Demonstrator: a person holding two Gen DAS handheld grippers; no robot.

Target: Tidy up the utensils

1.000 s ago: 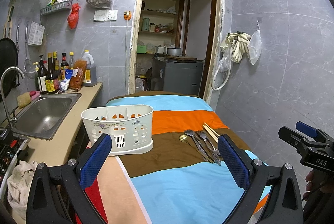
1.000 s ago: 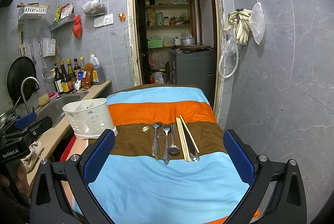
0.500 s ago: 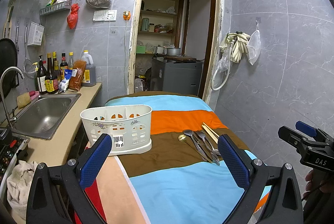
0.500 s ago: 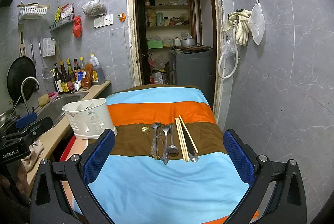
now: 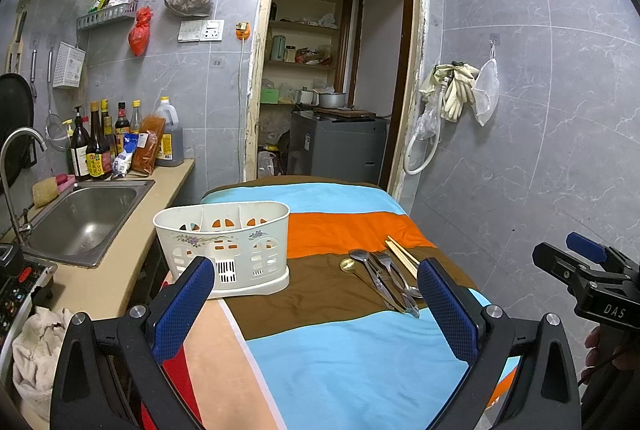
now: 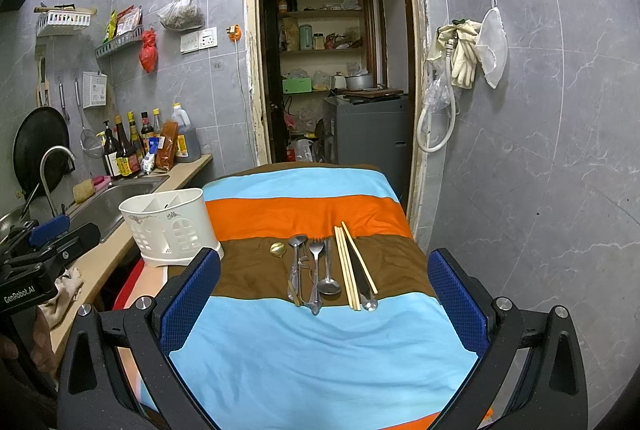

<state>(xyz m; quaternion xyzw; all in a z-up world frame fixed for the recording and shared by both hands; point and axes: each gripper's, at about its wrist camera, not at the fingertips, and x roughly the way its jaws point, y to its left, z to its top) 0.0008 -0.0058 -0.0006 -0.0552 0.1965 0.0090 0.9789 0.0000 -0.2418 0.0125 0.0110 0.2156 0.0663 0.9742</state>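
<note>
While spread wide with nothing between them, hovering low in the frame: the left gripper (image 5: pixel 316 294), blue-padded fingers (image 5: pixel 182 304) framing the striped cloth (image 5: pixel 340 362) on the worktop. Likewise wide apart and empty at the bottom of the right wrist view: the right gripper (image 6: pixel 324 294), fingers (image 6: pixel 456 300) flanking the same cloth (image 6: pixel 320 358).

Just beyond the right gripper, at frame centre on the brown stripe: a row of utensils (image 6: pixel 320 270) lying side by side, handles roughly parallel. From left to right there: a small gold spoon (image 6: pixel 277 249), a silver spoon (image 6: pixel 297 258), a fork (image 6: pixel 316 262), a second spoon (image 6: pixel 329 284) with bowl toward the camera, then wooden chopsticks (image 6: pixel 347 266) beside and partly over another spoon (image 6: pixel 367 296). In the left wrist view, the same utensils (image 5: pixel 384 276) at centre right, close to the right-hand finger.

Left of centre, standing upright on the cloth's edge: a white perforated utensil holder (image 5: pixel 224 246) with dividers inside, well apart from the cutlery; seen too at middle left of the right view (image 6: pixel 170 226).

Further out, at far left: a steel sink (image 5: pixel 80 218) with faucet, sauce bottles (image 5: pixel 104 141) behind it. At upper centre, an open doorway (image 6: pixel 332 61) with shelves beyond; at upper right, gloves (image 6: pixel 462 55) hanging on the tiled wall.
</note>
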